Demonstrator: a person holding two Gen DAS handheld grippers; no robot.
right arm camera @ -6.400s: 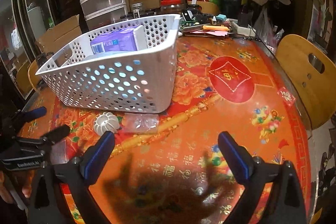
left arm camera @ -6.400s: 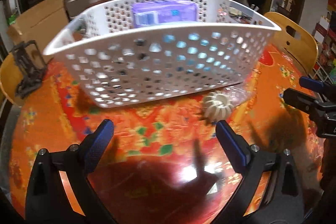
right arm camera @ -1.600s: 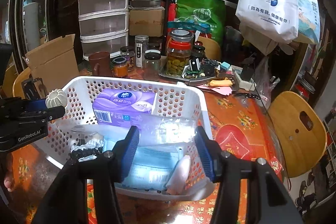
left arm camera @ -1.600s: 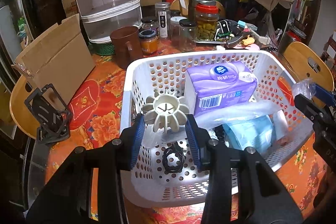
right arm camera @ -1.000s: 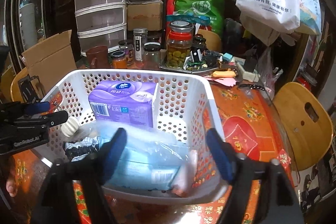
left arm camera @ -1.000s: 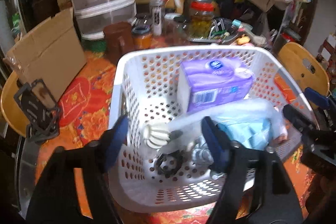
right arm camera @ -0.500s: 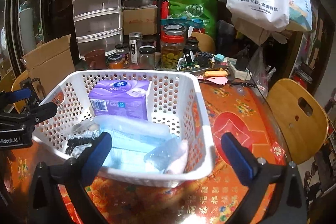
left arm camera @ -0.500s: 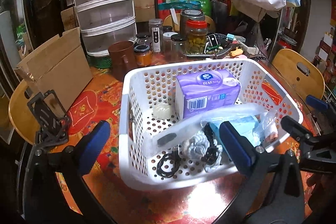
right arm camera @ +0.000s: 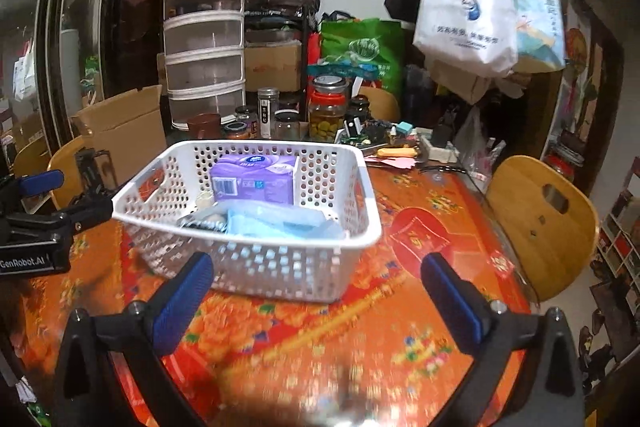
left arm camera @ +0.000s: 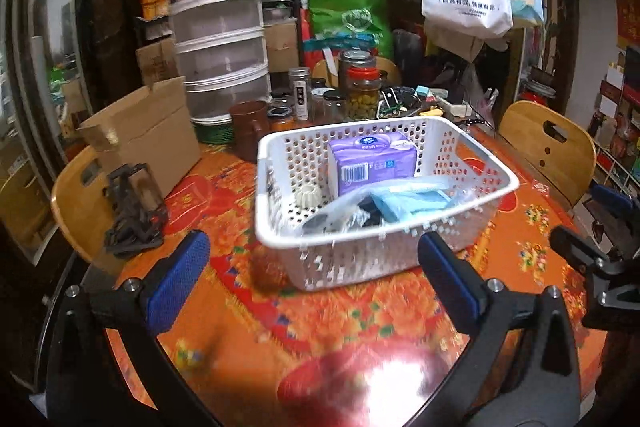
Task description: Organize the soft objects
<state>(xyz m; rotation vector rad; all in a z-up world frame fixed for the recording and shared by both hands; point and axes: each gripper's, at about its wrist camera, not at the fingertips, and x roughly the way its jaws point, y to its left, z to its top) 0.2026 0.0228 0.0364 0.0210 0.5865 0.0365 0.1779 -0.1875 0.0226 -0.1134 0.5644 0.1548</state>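
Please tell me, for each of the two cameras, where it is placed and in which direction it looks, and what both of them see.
Left wrist: sits on the left gripper, looks forward and down over the table at the white basket; own open jaws show, plus the right gripper at the right edge.
Right wrist: sits on the right gripper, faces the same basket; own open jaws show, plus the left gripper at the left edge.
Shared: the basket, the purple tissue pack and the blue packet inside it.
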